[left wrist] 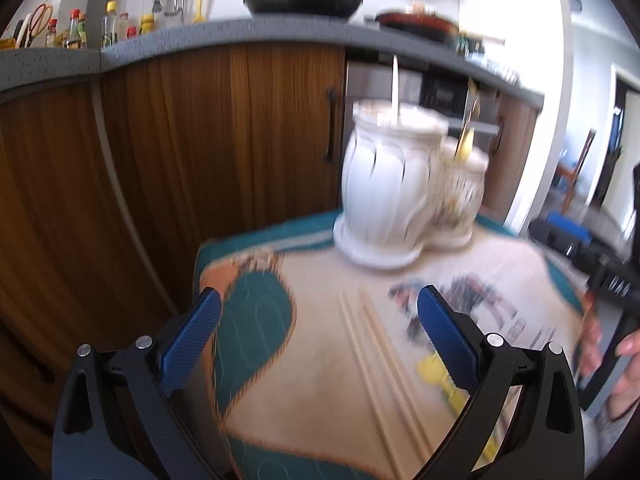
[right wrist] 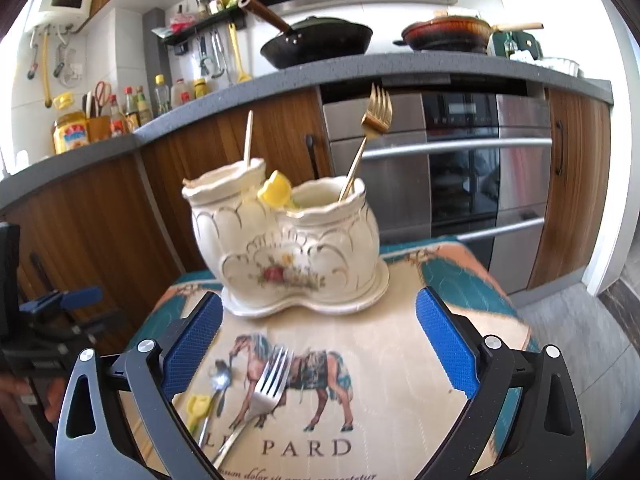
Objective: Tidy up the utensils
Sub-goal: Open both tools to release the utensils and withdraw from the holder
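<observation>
A white two-pot ceramic utensil holder (right wrist: pixel 288 248) stands at the far end of a cloth-covered table (right wrist: pixel 400 380). A gold fork (right wrist: pixel 370 136), a chopstick (right wrist: pixel 248 136) and a yellow utensil (right wrist: pixel 276 192) stick out of it. In the left wrist view the holder (left wrist: pixel 384 184) is blurred. My left gripper (left wrist: pixel 320 328) is open above loose wooden chopsticks (left wrist: pixel 372 356), with a yellow utensil (left wrist: pixel 440 376) beside its right finger. My right gripper (right wrist: pixel 320 336) is open above the cloth. A silver fork (right wrist: pixel 268 384), a small spoon (right wrist: pixel 220 380) and a yellow piece (right wrist: pixel 198 406) lie near its left finger.
Wooden cabinet doors (right wrist: pixel 100 232) and a steel oven (right wrist: pixel 460 184) stand behind the table. The grey counter (right wrist: pixel 320 68) carries a black pan (right wrist: pixel 316 42), a red pot (right wrist: pixel 448 32) and bottles (right wrist: pixel 128 108). A person's hand (left wrist: pixel 624 364) shows at the right edge of the left wrist view.
</observation>
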`<act>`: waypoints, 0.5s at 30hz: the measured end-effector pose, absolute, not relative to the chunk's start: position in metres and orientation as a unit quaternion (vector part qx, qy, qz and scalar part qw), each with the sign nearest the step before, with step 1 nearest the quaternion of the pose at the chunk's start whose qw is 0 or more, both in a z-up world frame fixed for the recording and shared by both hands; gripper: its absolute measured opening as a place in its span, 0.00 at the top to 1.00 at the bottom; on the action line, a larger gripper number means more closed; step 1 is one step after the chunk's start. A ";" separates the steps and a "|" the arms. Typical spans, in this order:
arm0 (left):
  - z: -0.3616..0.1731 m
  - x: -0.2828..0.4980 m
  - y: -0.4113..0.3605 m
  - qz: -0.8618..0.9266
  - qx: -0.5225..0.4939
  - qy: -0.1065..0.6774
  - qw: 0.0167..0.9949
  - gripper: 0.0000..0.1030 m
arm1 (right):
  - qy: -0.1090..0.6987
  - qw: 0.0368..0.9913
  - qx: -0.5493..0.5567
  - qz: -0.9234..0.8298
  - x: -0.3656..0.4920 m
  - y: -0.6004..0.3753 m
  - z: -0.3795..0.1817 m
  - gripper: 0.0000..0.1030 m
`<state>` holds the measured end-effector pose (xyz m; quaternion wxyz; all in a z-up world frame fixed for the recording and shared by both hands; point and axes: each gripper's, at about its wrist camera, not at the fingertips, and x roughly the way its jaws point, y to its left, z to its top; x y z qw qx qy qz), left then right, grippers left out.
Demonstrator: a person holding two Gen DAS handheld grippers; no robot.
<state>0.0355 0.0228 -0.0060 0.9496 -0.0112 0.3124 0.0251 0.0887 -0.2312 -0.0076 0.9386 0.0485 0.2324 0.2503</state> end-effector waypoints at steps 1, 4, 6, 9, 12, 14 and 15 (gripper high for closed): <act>-0.011 0.036 0.021 0.028 -0.007 0.329 0.944 0.06 | 0.237 0.937 0.047 0.255 0.088 -0.230 -0.010 0.06; -0.025 0.034 0.017 0.034 0.006 0.363 0.931 0.06 | 0.239 0.936 0.033 0.256 0.087 -0.225 -0.012 0.06; -0.033 0.032 0.014 0.037 0.014 0.380 0.924 0.06 | 0.242 0.936 0.024 0.253 0.087 -0.224 -0.014 0.06; -0.042 0.032 0.010 0.035 0.023 0.403 0.914 0.13 | 0.246 0.935 0.024 0.255 0.089 -0.224 -0.014 0.06; -0.049 0.033 0.008 0.034 0.032 0.420 0.906 0.23 | 0.253 0.932 0.024 0.257 0.091 -0.223 -0.015 0.06; -0.051 0.033 0.007 0.032 0.034 0.427 0.903 0.31 | 0.255 0.932 0.021 0.258 0.091 -0.222 -0.016 0.06; -0.053 0.034 0.006 0.030 0.034 0.432 0.901 0.32 | 0.256 0.932 0.019 0.258 0.091 -0.221 -0.016 0.06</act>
